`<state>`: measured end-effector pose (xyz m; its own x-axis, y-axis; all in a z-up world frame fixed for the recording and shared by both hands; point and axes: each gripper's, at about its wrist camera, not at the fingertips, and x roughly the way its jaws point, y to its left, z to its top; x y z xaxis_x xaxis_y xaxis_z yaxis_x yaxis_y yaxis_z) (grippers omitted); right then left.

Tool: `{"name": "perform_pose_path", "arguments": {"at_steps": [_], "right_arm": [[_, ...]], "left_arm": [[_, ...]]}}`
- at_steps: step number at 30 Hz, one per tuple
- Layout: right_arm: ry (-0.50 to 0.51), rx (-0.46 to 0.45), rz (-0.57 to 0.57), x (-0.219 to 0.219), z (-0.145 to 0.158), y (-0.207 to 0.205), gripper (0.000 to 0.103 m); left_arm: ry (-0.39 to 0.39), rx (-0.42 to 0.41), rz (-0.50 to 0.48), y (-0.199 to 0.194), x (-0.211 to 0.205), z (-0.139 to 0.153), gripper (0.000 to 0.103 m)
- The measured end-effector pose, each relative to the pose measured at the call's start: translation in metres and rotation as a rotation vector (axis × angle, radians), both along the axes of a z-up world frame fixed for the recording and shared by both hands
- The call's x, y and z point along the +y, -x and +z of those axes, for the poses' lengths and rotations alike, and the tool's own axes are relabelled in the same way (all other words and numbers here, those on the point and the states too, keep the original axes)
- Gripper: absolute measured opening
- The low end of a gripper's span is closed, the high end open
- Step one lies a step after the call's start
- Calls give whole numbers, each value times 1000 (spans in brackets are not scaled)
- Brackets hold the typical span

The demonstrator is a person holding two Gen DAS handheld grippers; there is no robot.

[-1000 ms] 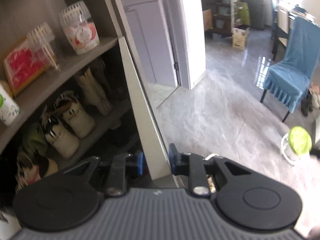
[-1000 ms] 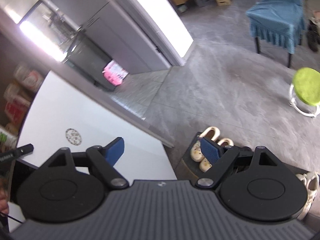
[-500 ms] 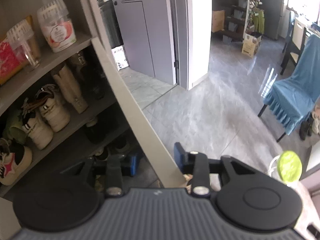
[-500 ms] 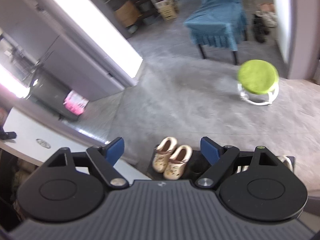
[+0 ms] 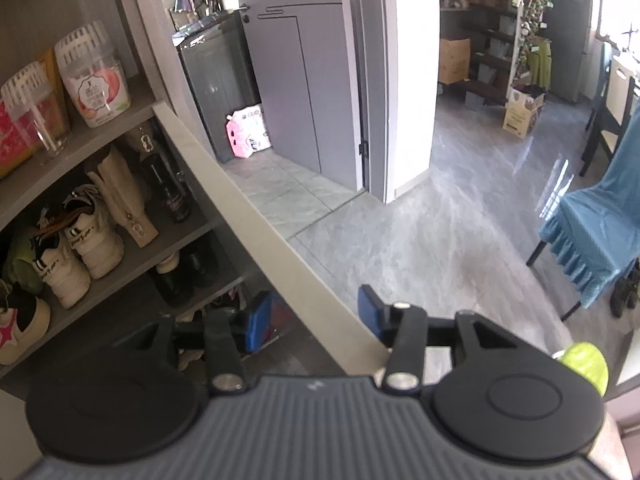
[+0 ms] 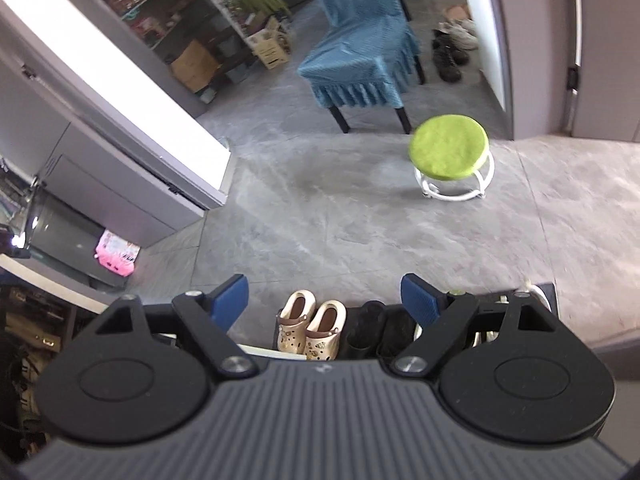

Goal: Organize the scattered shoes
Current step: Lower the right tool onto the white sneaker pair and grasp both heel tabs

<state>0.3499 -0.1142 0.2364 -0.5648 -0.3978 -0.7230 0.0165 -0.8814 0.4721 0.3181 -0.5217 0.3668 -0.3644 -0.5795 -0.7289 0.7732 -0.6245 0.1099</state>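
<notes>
My right gripper [image 6: 323, 300] is spread wide and holds nothing, hanging above a pair of cream clogs [image 6: 313, 330] that sit side by side on a dark mat [image 6: 546, 294], long axes running near to far, toes pointing far. A dark pair [image 6: 378, 330] sits just right of them. My left gripper [image 5: 311, 315] is spread too, straddling the cabinet door's edge [image 5: 256, 220] beside the shoe shelves [image 5: 132, 256].
</notes>
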Motion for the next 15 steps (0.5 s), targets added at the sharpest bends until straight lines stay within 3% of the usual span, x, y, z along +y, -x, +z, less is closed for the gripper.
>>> {"name": "perform_pose_path", "arguments": {"at_steps": [7, 15], "right_arm": [[-32, -39, 19, -6, -10, -9, 85], [-109, -81, 85, -16, -20, -13, 85]], "left_arm": [[15, -1, -61, 3, 3, 0, 64], [182, 33, -238, -26, 44, 0, 78]]}}
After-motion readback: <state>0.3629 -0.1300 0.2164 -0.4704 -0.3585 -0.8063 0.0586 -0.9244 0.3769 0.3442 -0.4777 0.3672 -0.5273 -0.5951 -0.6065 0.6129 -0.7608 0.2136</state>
